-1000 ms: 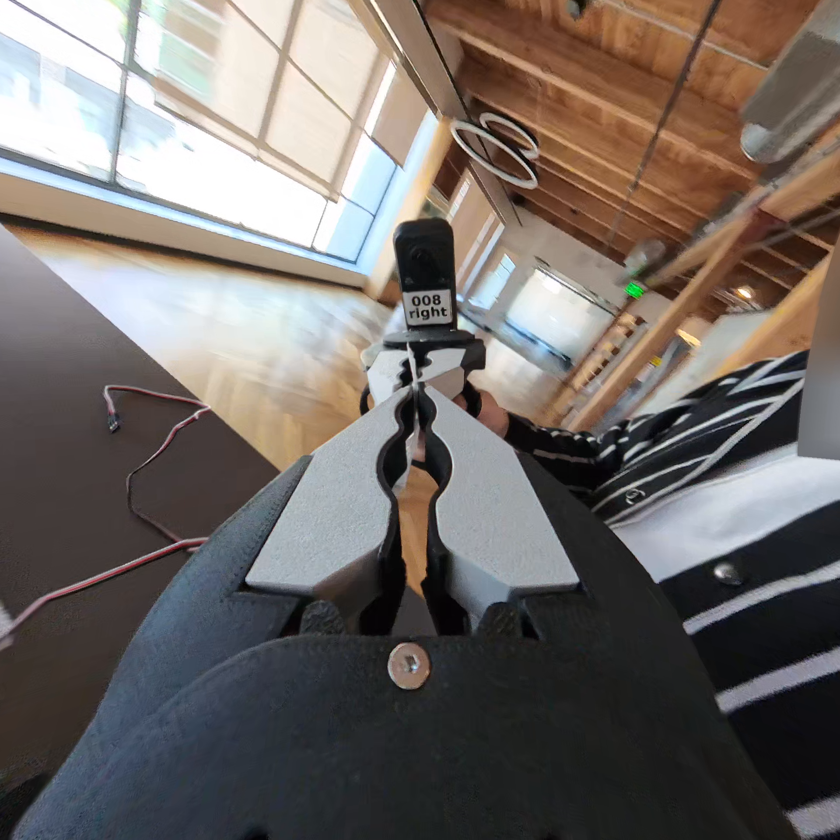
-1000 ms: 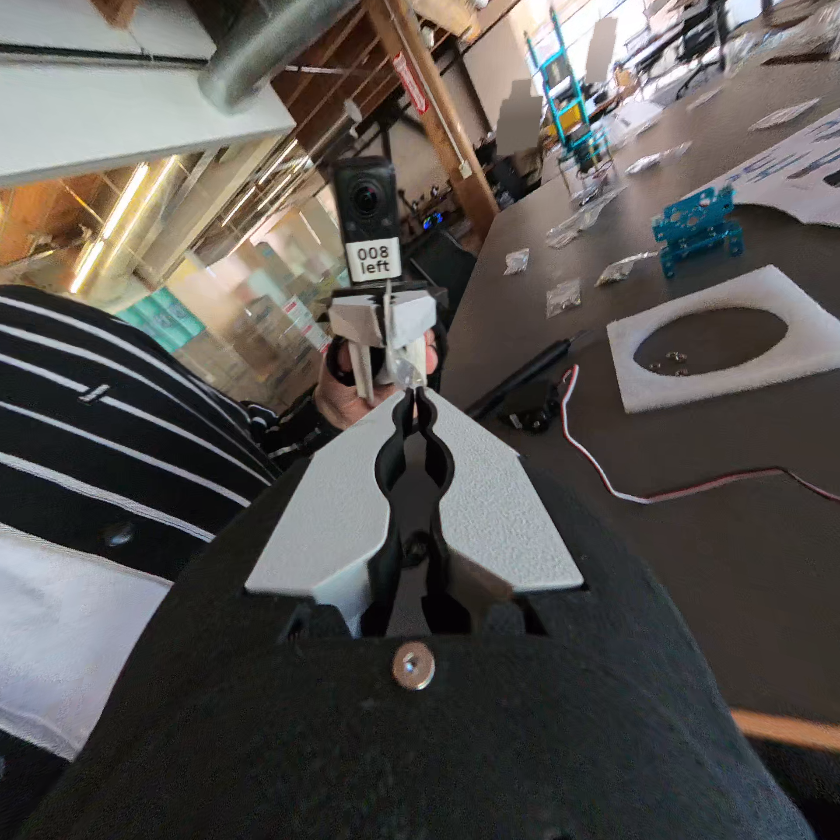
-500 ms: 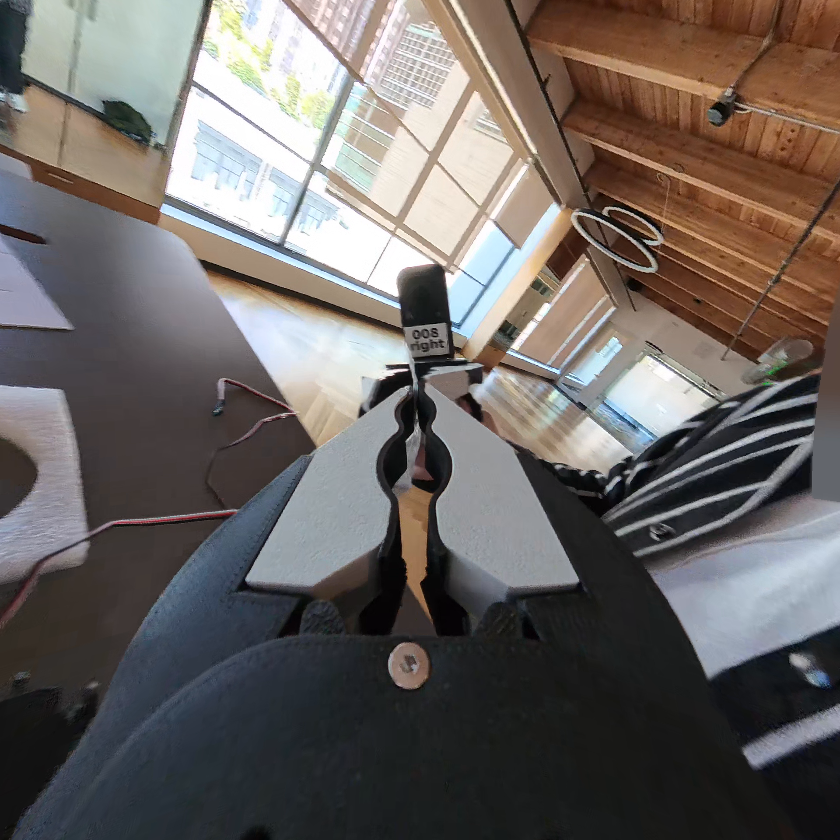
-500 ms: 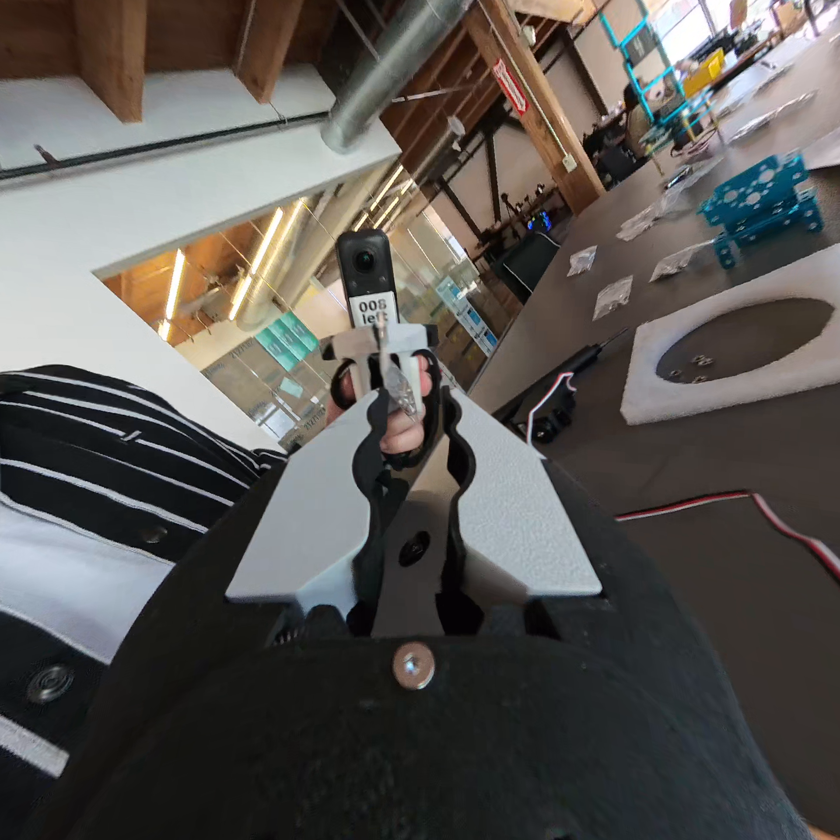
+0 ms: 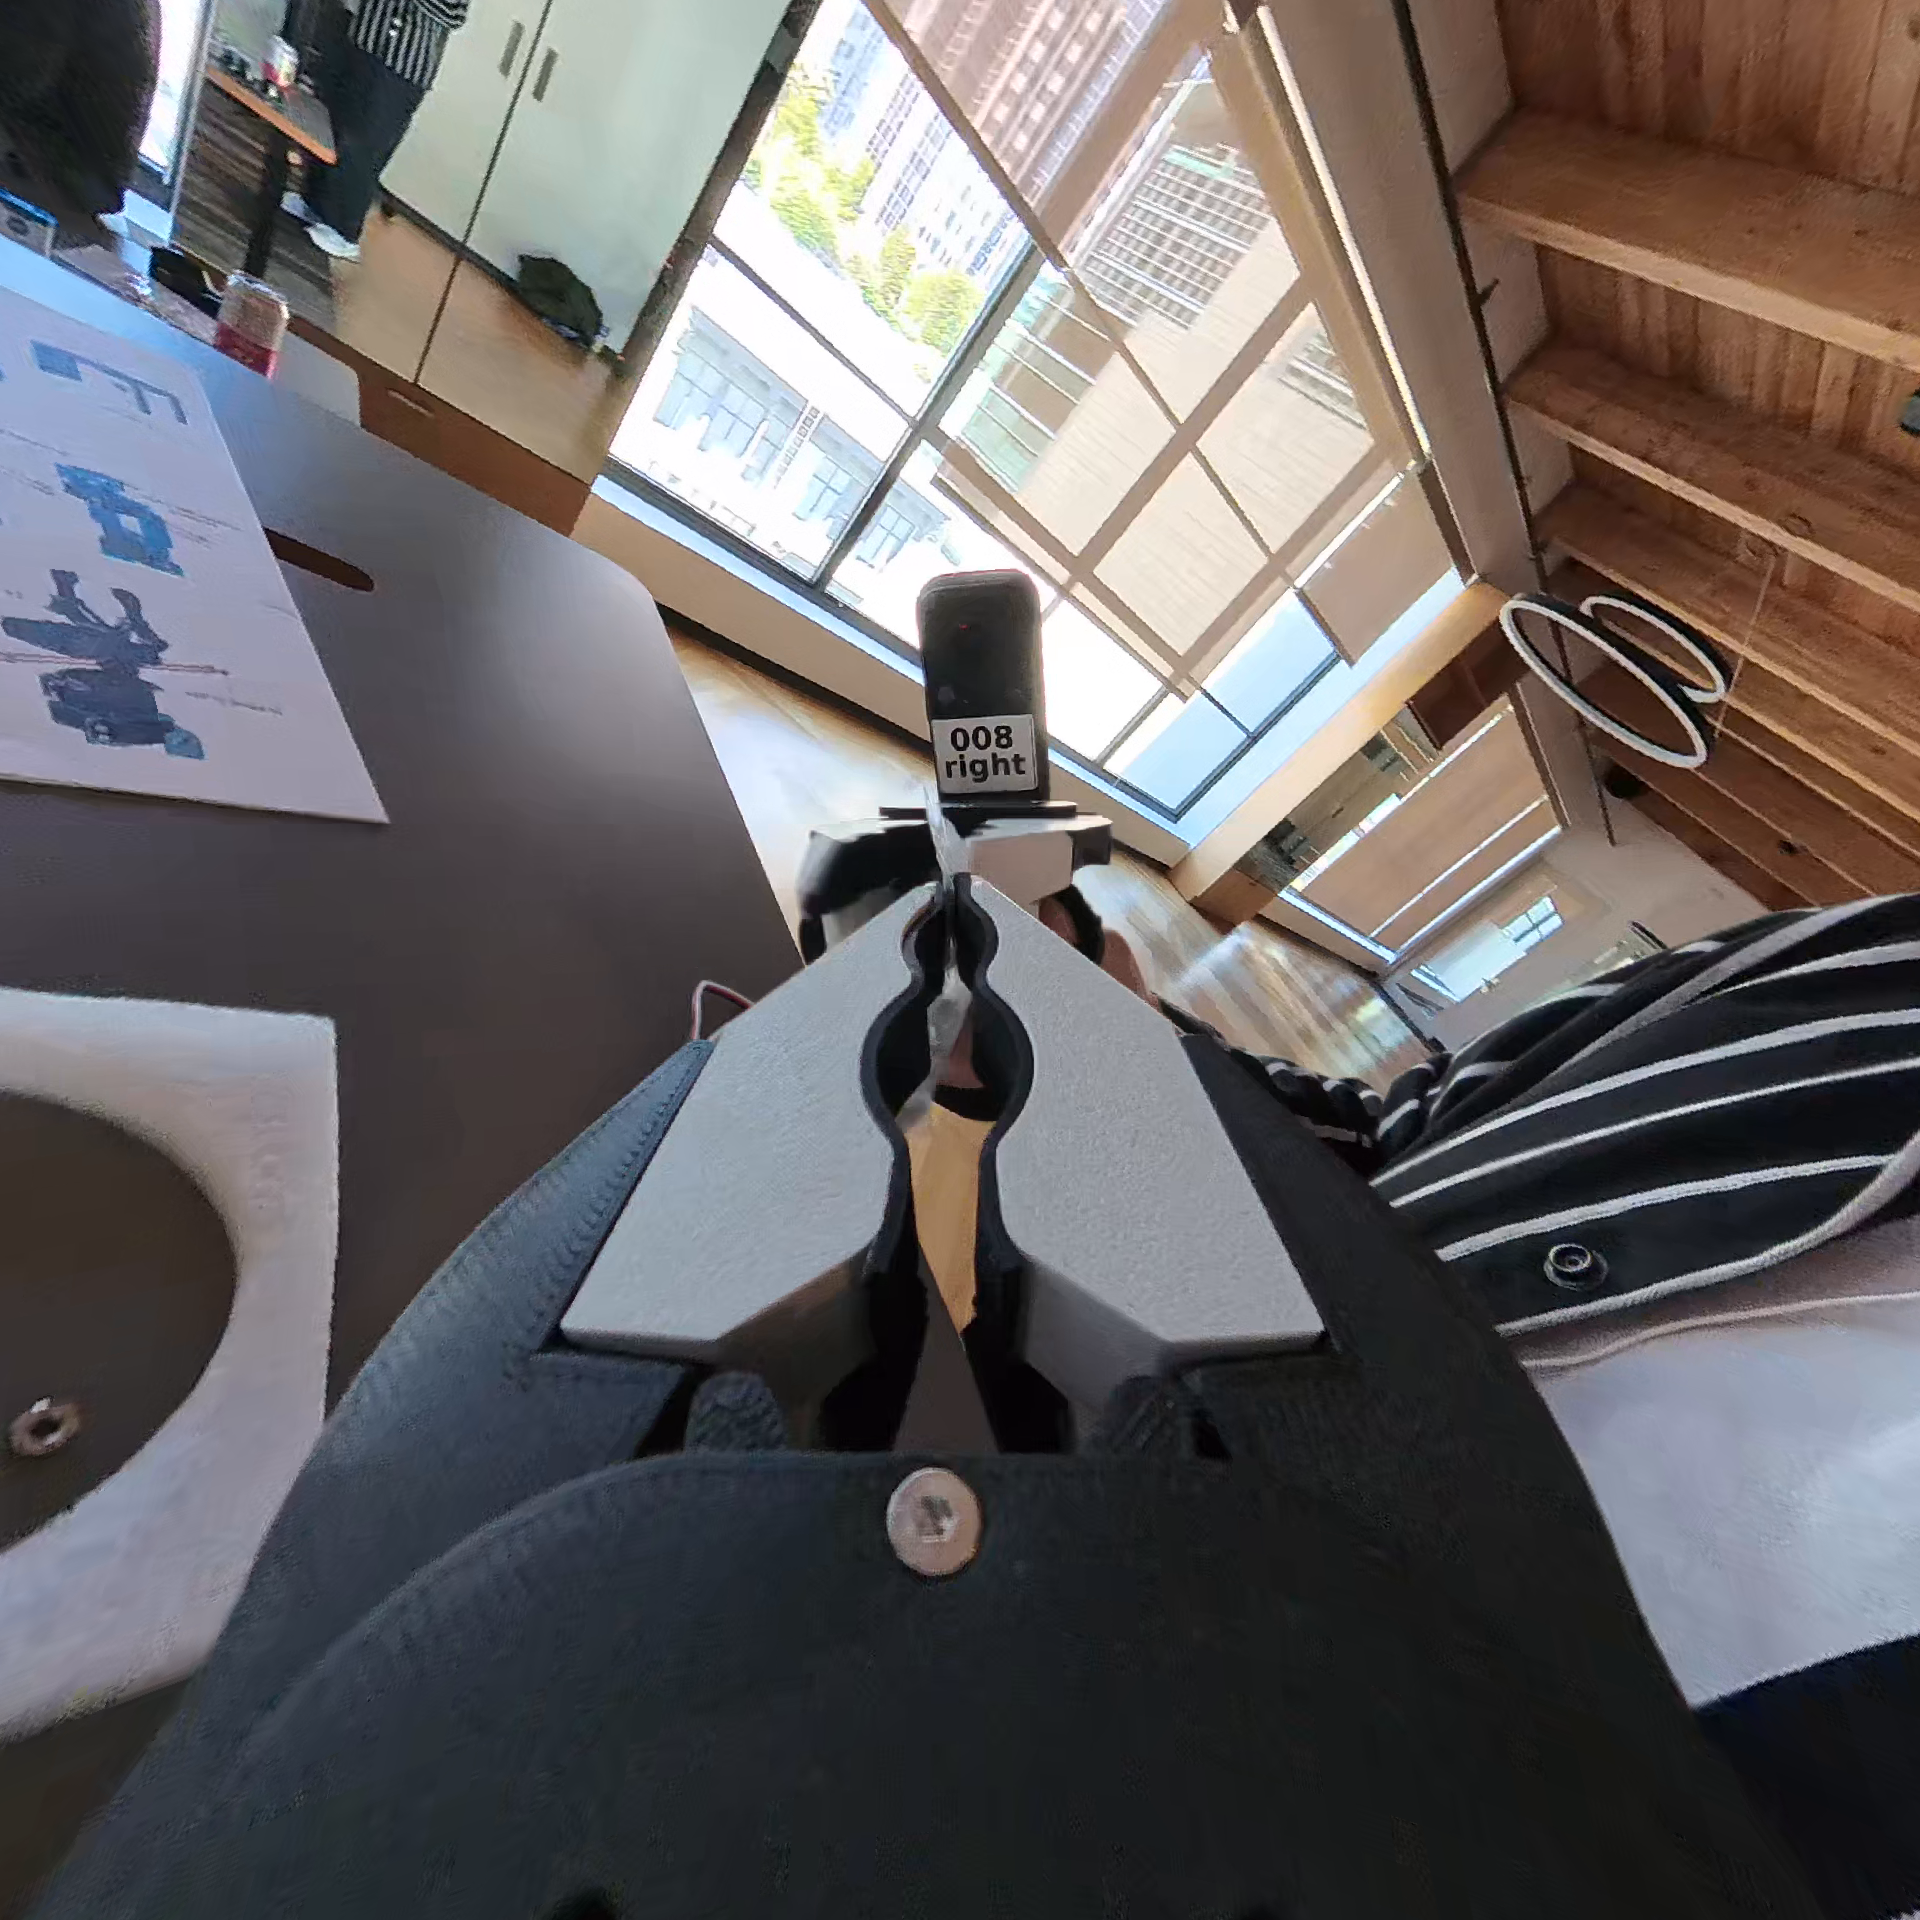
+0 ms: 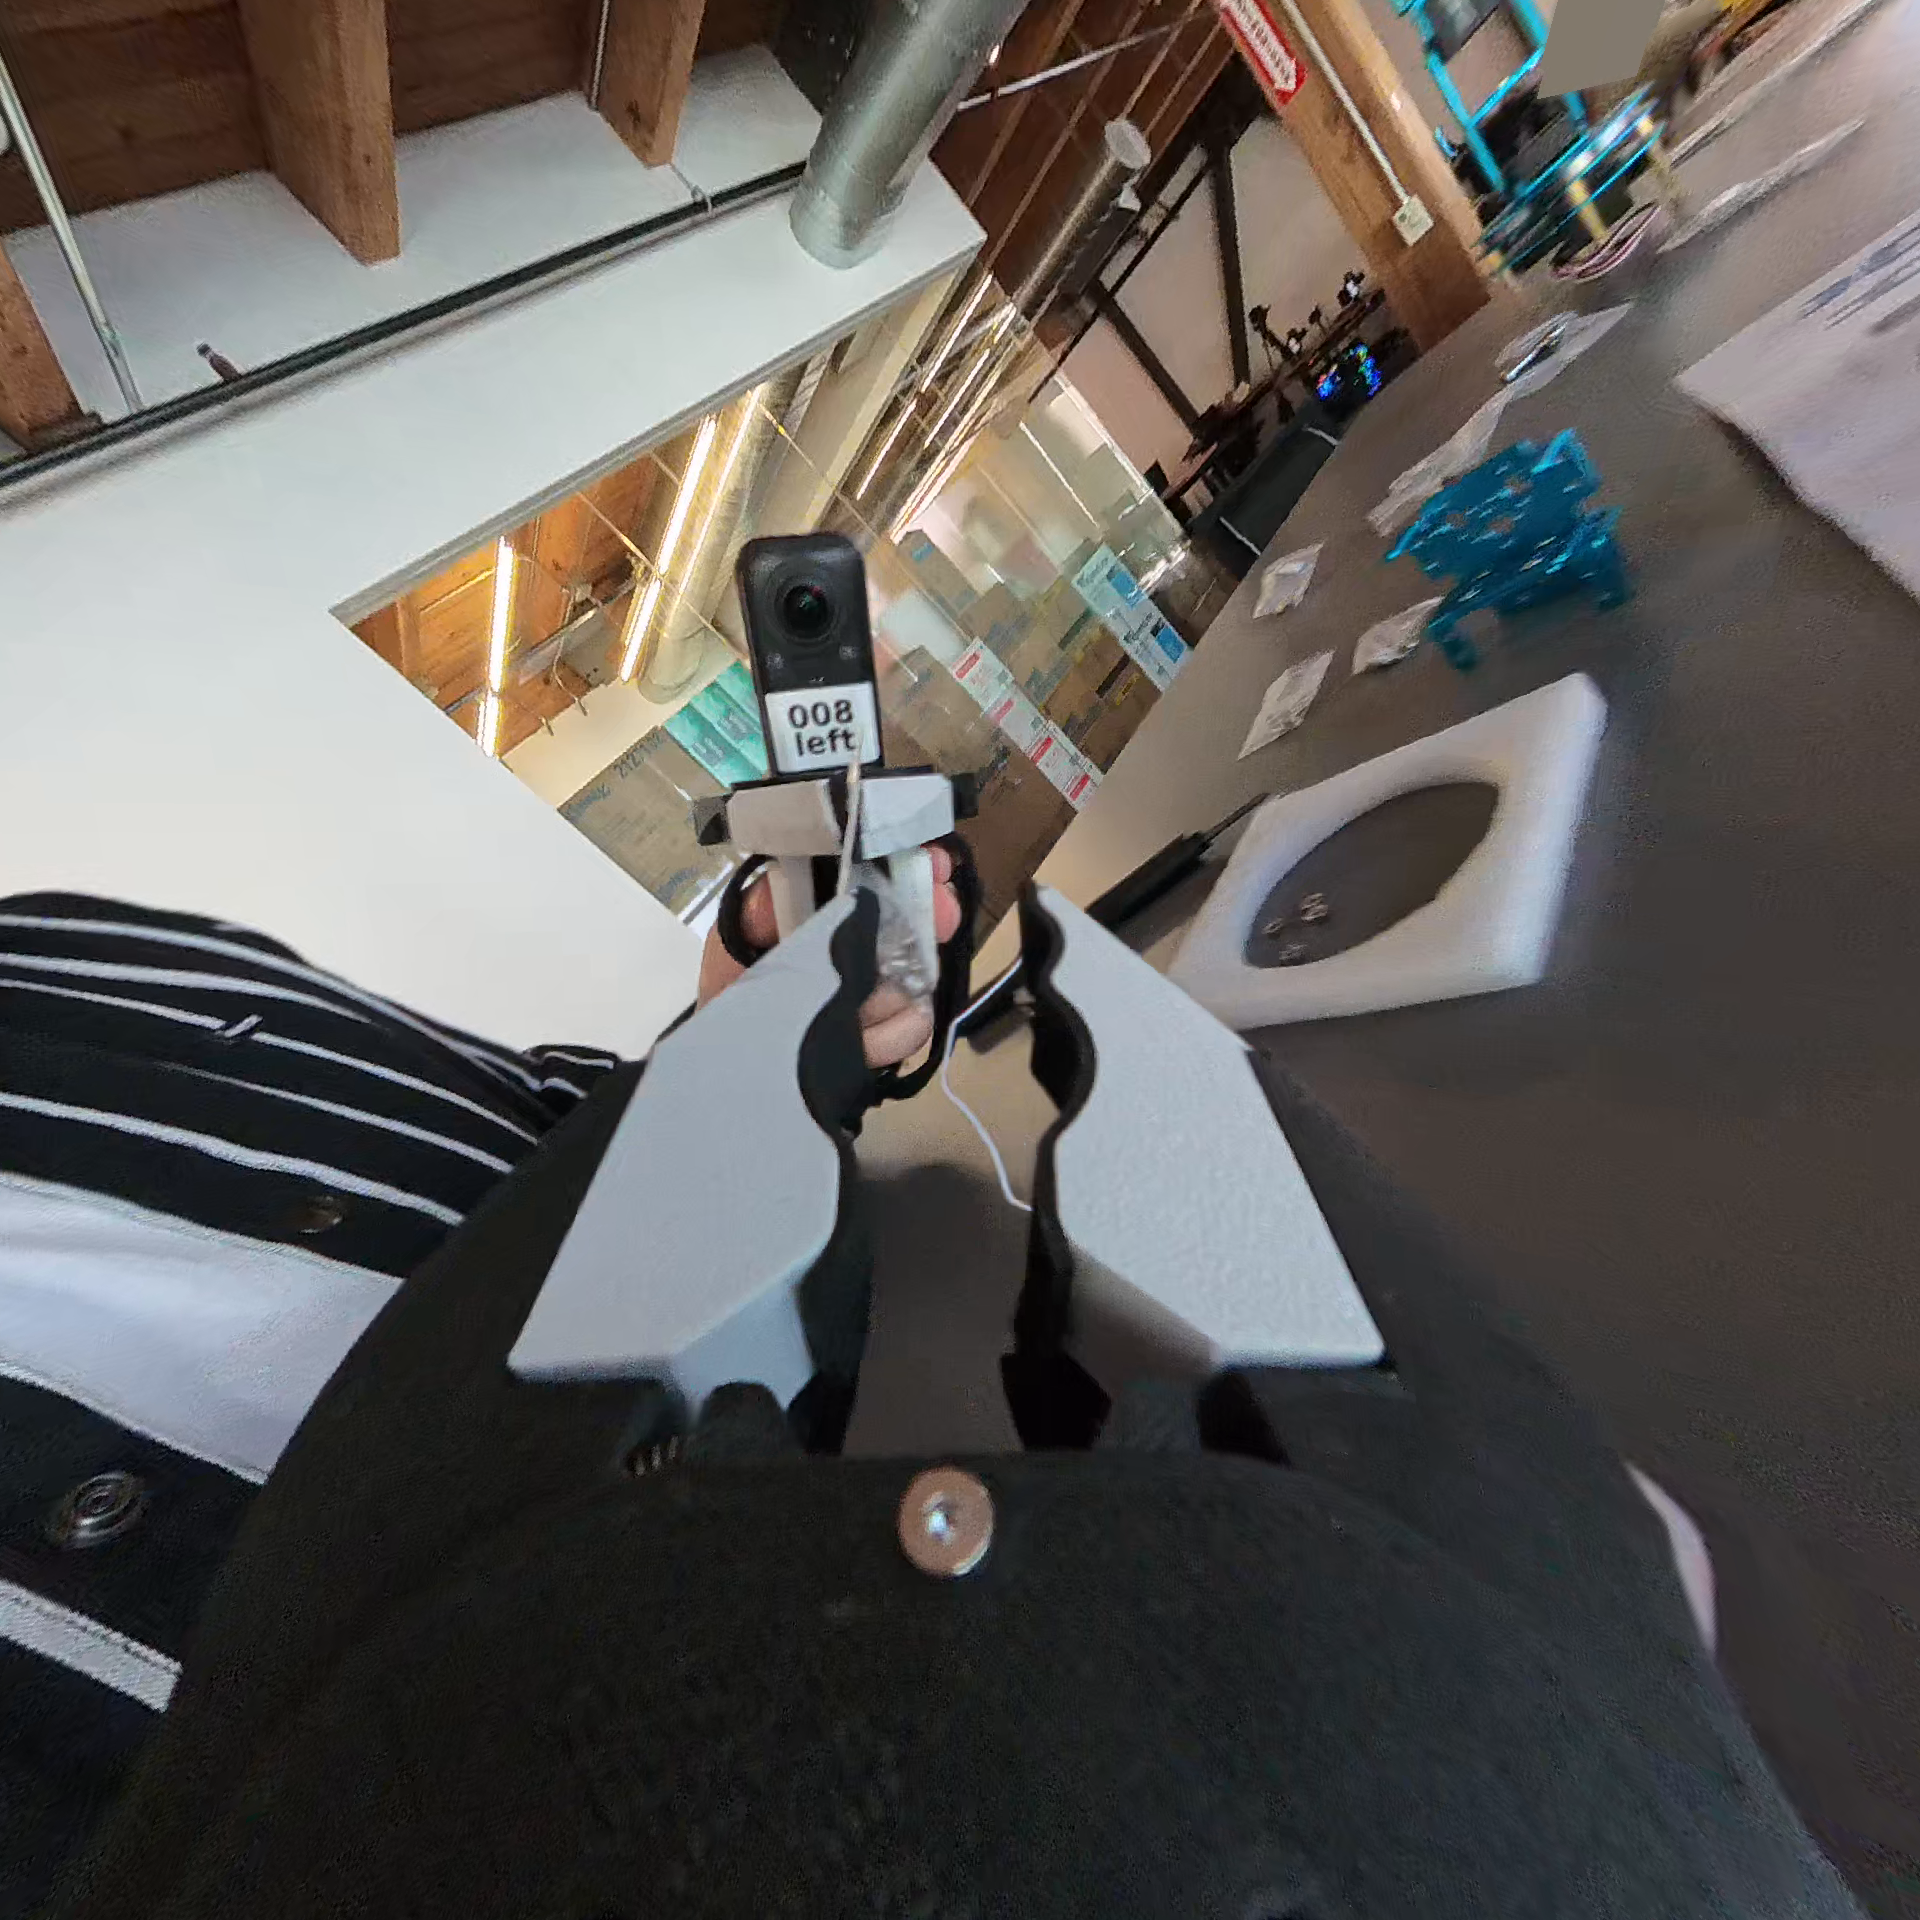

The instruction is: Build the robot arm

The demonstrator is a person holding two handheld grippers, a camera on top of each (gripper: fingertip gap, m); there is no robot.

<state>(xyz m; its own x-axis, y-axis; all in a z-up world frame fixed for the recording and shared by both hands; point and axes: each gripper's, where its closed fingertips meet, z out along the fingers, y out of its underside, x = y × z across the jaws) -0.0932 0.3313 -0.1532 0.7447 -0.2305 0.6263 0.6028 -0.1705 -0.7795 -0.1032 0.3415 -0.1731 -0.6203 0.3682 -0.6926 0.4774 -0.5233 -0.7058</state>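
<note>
My left gripper (image 5: 954,894) is shut on a small clear plastic bag (image 5: 948,1023), which is pinched at the fingertips and runs back between the fingers. In the right wrist view the same bag (image 6: 899,935) hangs from the left gripper (image 6: 847,831), held up by a hand. My right gripper (image 6: 945,914) is open and empty; its left fingertip stands just beside the bag, and I cannot tell if they touch. It faces the left gripper tip to tip and also shows in the left wrist view (image 5: 935,862). Both are held above the near edge of a dark table (image 5: 499,883).
A white foam pad (image 6: 1538,769) with a round hole holds a few small nuts (image 6: 1294,920). A blue metal bracket assembly (image 6: 1507,551), small parts bags (image 6: 1288,696), a black screwdriver (image 6: 1174,862) and a printed sheet (image 5: 135,623) lie on the table. A person in a striped shirt (image 6: 260,1039) is close. The tips of both grippers are at nearly the same place. Both grippers' tips are roughly 25 centimeters from the blue metal bracket assembly (image 6: 1507,551).
My right gripper has opened and let go of the bag, which both grippers pinched a second ago. The left gripper keeps it. Both views have swung toward the table.
</note>
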